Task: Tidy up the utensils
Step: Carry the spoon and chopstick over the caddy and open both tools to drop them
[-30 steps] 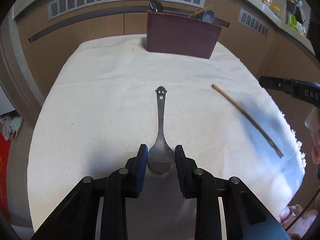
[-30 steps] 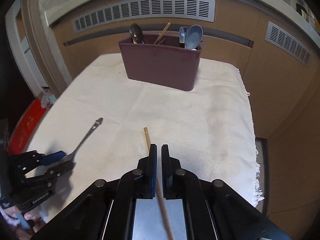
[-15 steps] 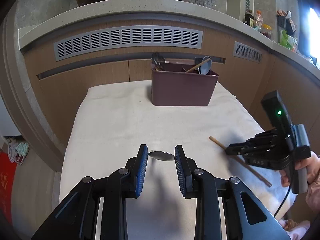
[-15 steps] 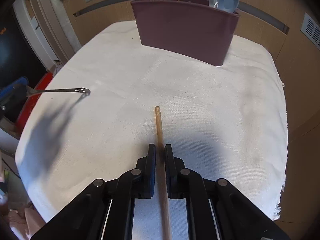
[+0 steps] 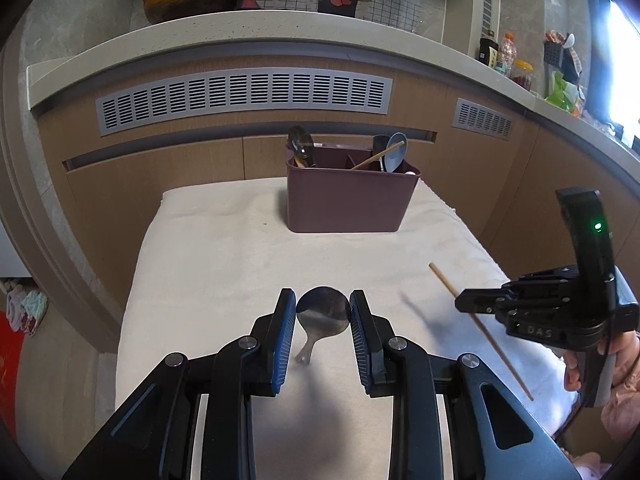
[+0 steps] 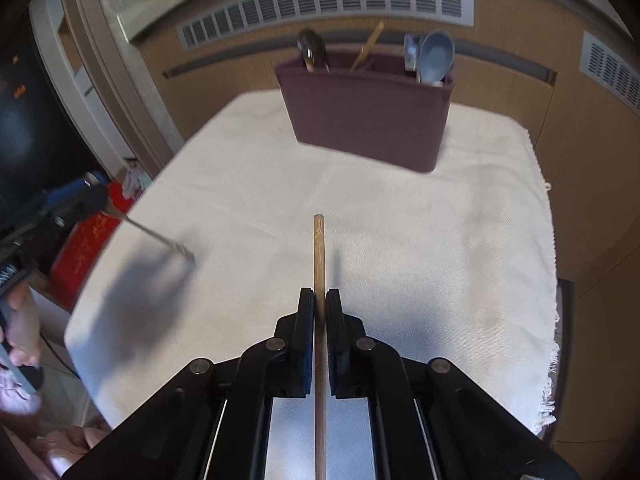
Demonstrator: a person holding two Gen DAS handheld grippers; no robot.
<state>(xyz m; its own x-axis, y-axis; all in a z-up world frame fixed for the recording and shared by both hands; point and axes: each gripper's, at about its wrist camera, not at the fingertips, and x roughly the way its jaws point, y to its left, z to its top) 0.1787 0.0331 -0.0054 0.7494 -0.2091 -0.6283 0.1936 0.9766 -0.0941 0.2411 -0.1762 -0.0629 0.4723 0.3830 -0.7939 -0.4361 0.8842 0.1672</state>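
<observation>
My left gripper is shut on the bowl of a metal spoon, held above the white cloth with its handle hanging down. In the right wrist view the spoon's handle sticks out of the left gripper at the left. My right gripper is shut on a wooden chopstick that points forward, lifted off the cloth. It also shows in the left wrist view, held by the right gripper. A maroon utensil holder stands at the far end of the table.
The holder contains a dark spoon, a chopstick and a grey-blue spoon. The white cloth covers the table; its edges drop off left and right. A wooden cabinet with vents stands behind.
Both grippers have lifted their utensils off the cloth. The spoon's handle has swung from pointing forward to hanging down. The chopstick has risen, and the right wrist view now points more toward the holder.
</observation>
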